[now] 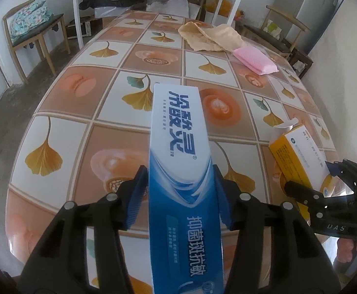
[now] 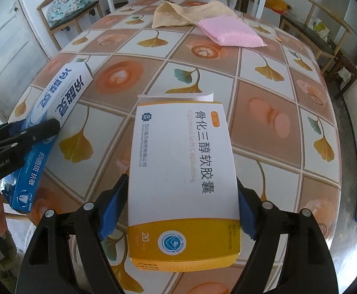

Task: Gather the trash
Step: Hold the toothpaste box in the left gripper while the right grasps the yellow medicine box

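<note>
Toothpaste box [image 1: 178, 161] runs off the bottom edge of the left view, so its near end's cut off. Small print on the capsule box [image 2: 182, 171] is too blurry to read.

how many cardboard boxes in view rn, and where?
2. The blue toothpaste box is clamped in the left gripper; the yellow-and-white capsule box is clamped in the right gripper, both held above the table. None visible elsewhere.

blue toothpaste box [image 1: 178, 161] gripped; yellow medicine box [image 2: 181, 176] gripped
</note>
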Demonstrator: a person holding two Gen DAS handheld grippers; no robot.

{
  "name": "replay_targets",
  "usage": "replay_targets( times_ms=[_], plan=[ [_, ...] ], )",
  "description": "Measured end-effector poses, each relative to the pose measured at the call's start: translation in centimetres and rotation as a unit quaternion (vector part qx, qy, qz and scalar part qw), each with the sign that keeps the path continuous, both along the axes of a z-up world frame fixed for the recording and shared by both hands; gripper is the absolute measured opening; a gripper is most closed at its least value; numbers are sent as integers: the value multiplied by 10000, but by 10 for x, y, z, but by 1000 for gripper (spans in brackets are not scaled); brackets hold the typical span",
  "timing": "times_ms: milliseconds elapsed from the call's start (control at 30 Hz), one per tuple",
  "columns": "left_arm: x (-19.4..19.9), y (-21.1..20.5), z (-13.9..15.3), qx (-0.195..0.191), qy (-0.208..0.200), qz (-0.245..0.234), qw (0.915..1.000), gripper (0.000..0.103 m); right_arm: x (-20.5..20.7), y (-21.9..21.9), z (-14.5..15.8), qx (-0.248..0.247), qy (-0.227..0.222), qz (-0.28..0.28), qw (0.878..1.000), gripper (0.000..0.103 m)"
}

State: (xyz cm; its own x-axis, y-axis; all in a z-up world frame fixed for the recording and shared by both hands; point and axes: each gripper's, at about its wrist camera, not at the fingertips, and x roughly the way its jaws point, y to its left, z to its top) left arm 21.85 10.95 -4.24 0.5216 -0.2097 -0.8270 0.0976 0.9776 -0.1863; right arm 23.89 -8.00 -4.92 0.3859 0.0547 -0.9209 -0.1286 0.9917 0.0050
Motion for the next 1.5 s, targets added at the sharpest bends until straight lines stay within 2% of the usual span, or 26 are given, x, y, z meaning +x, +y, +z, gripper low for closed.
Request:
replay_targets(
  times_ms=[133,200,433,1200,1500],
  plan=[
    [-2,0,1,-44,-51,-6,10000,49,-1,4,2,-129,-45,50,9999,77],
    [-3,1,3,-67,-92,-14,9999,48,-2,4,3,-136,-50,40,9999,71],
    [-5,4,10,-150,-213,-21,9997,48,-2,2,6,-89,-81,-62,9999,70],
    [-9,3,23,-328,-393,-82,9987,47,-7,-22,38,408,-408,-461,9973,69],
    [-19,0,47,-447,-606,-218,9969,47,-26,-45,59,831,-680,-825,9908,69]
  ],
)
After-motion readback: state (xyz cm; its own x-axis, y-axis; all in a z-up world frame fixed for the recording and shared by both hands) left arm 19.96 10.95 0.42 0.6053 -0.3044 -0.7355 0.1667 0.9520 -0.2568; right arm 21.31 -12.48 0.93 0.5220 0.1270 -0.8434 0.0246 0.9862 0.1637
